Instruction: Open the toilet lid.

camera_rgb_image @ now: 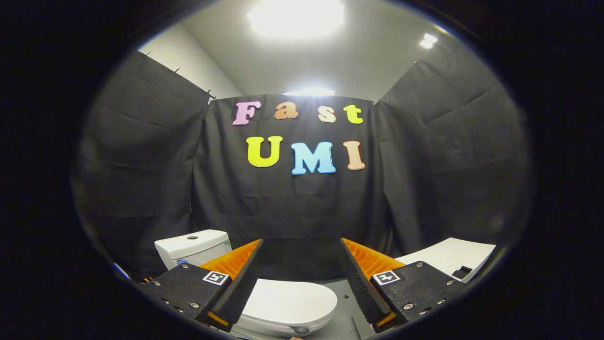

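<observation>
Down low, we hold the gripper [299, 276] with its fingers spread wide apart and nothing between the pads. Beyond our left finger [238, 283] stands the toilet's white cistern [193, 248], a dark button on its top, close against the black cloth wall. Just ahead of the fingers and below them, partly hidden behind the left one, lies the white toilet lid [288, 300]; it is down flat on the bowl, and neither finger touches it. Past the lid we see a bare strip of grey floor [347, 311] running up beside our right finger [361, 283]. Beyond that finger sits a white flat-topped unit [448, 257] with a small black piece on its near corner.
</observation>
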A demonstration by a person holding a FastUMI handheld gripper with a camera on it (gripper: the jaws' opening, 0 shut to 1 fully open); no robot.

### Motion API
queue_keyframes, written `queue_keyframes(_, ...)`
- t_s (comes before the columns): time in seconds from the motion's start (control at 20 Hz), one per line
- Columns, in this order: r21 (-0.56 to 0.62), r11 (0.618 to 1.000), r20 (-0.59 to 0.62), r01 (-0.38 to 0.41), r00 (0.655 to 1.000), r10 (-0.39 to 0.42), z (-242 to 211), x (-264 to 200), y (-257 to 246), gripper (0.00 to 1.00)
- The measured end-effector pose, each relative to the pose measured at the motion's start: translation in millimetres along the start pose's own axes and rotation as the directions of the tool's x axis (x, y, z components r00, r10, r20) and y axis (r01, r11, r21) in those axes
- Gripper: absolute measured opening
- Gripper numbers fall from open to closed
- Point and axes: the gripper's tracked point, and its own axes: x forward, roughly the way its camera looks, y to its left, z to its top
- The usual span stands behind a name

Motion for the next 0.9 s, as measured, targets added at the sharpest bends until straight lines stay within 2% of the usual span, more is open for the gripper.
queue_keyframes(0.25, 0.055, 0.998, -0.03, -0.017, 0.999, 0.019, -33, 19, 33, 0.94)
queue_keyframes(0.4, 0.14, 0.99, -0.104, -0.023, 0.994, 0.038, -82, 32, 47, 0.94)
queue_keyframes(0.5, 0.292, 0.956, -0.164, -0.021, 0.984, 0.072, -125, 29, 55, 0.94)
queue_keyframes(0.6, 0.438, 0.899, -0.213, 0.001, 0.972, 0.103, -168, 22, 55, 0.95)
queue_keyframes(0.75, 0.487, 0.87, -0.315, 0.076, 0.945, 0.094, -237, 14, 39, 0.96)
queue_keyframes(0.9, 0.549, 0.826, -0.379, 0.127, 0.919, 0.11, -278, 14, 30, 0.96)
